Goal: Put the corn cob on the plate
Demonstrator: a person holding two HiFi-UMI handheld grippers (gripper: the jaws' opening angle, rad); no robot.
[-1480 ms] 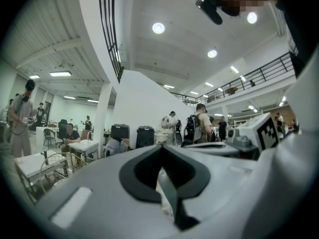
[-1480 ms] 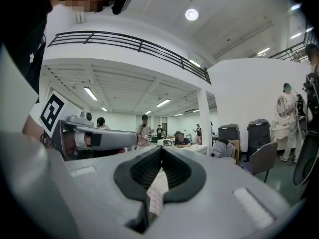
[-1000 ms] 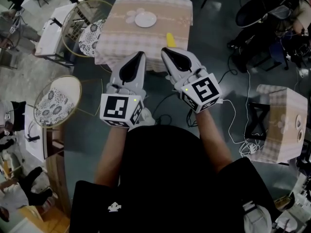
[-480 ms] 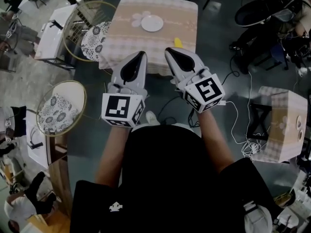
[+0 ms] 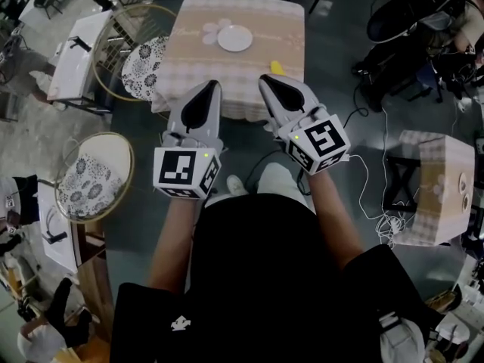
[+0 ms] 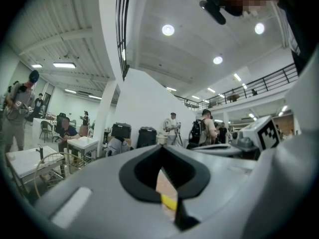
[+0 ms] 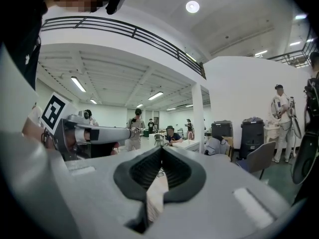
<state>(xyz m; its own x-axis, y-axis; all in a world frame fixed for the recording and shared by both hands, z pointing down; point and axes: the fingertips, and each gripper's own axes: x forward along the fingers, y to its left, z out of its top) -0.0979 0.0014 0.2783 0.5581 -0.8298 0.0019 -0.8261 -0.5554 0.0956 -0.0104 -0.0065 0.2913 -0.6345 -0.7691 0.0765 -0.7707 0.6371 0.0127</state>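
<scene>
A yellow corn cob (image 5: pixel 277 67) lies near the front right edge of a small table with a checked cloth (image 5: pixel 189 74). Farther back on it stands a white plate (image 5: pixel 235 38), with nothing on it. My left gripper (image 5: pixel 212 85) and right gripper (image 5: pixel 265 79) are held side by side, level, in front of the table's near edge, both shut with nothing in them. In the left gripper view the jaws (image 6: pixel 160 147) meet at the tips, and the corn cob (image 6: pixel 168 201) shows through the gap below them. The right gripper (image 7: pixel 162 148) looks the same, its jaws closed.
Two round wire-frame chairs with patterned cushions (image 5: pixel 144 59) (image 5: pixel 94 174) stand left of the table, beside white tables (image 5: pixel 76 51). A second small clothed table (image 5: pixel 435 180) and floor cables (image 5: pixel 363 180) are at the right. People stand in the hall behind.
Both grippers have moved closer to the table's near edge, staying shut. The floor, chairs and side table have slid back in the head view.
</scene>
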